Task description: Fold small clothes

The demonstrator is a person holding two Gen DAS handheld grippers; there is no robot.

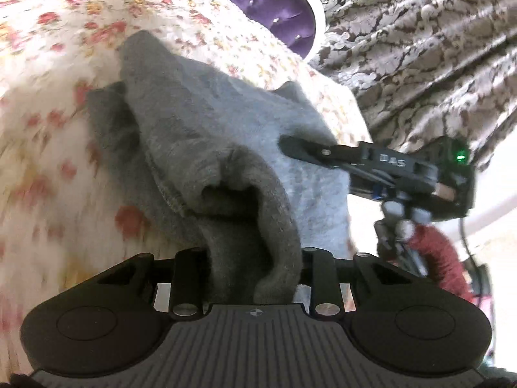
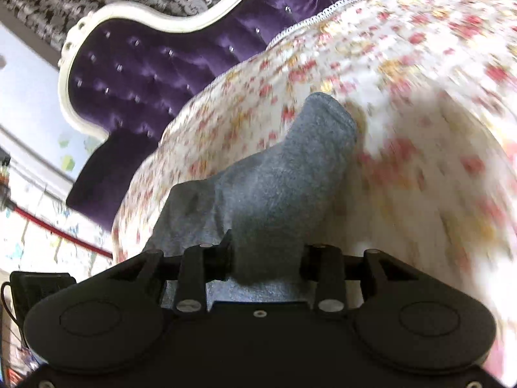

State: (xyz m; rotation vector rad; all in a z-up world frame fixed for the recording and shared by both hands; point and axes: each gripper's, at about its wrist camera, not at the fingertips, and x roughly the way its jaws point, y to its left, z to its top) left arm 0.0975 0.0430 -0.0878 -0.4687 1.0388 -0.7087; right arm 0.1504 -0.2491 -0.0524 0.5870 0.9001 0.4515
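Note:
A small grey knit garment [image 1: 206, 142] hangs over the floral bedspread [image 1: 48, 103], lifted at two edges. My left gripper [image 1: 253, 268] is shut on its near edge, cloth bunched between the jaws. My right gripper [image 1: 290, 147] reaches in from the right in the left wrist view and pinches the garment's right edge. In the right wrist view the same grey garment [image 2: 284, 174] runs up from my right gripper [image 2: 265, 265], which is shut on it, towards the bedspread [image 2: 420, 97]. The fingertips are hidden by cloth in both wrist views.
A purple tufted headboard [image 2: 145, 64] with a white frame stands behind the bed. A brown and silver patterned curtain [image 1: 420, 48] hangs to the right. A red sleeve [image 1: 436, 252] shows behind the right gripper.

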